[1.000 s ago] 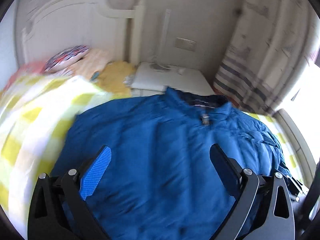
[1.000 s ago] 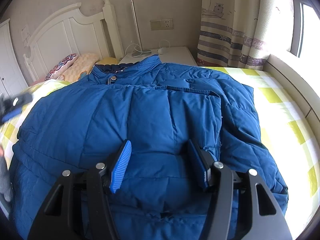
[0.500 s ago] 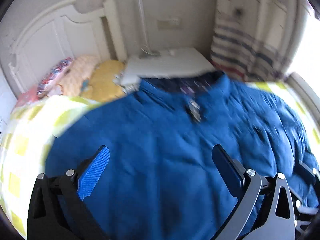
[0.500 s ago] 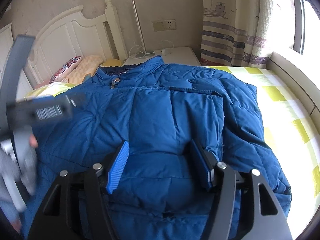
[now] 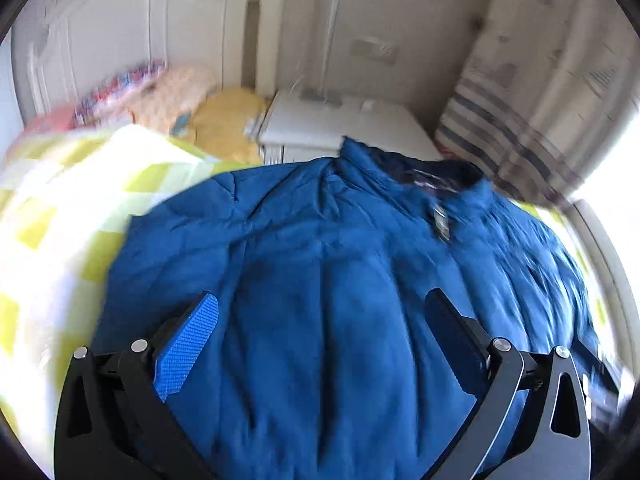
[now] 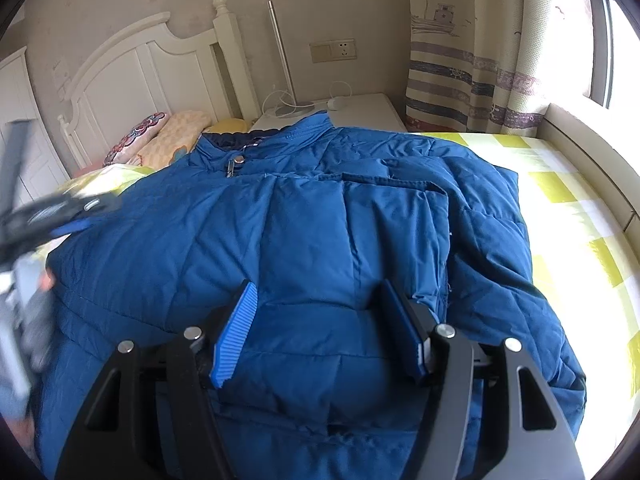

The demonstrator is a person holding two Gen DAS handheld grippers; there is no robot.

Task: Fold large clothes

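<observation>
the blue padded jacket (image 6: 320, 240) lies spread on the checked bed (image 6: 580, 208), collar toward the headboard. the left gripper (image 5: 320, 320) hovers above it spread wide, pinching nothing; the right gripper (image 6: 316, 312), half spread after just opening a little, brackets a puffed fold without pressing it.

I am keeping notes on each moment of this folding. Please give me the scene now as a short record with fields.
garment: blue padded jacket, spread front-up, collar toward the headboard
surface: bed with yellow-checked sheet
left gripper: open over the jacket, nothing held
right gripper: jaws have just been opening, jacket fabric between them, not pinched
beyond collar: white nightstand
fold: not yet begun
</observation>
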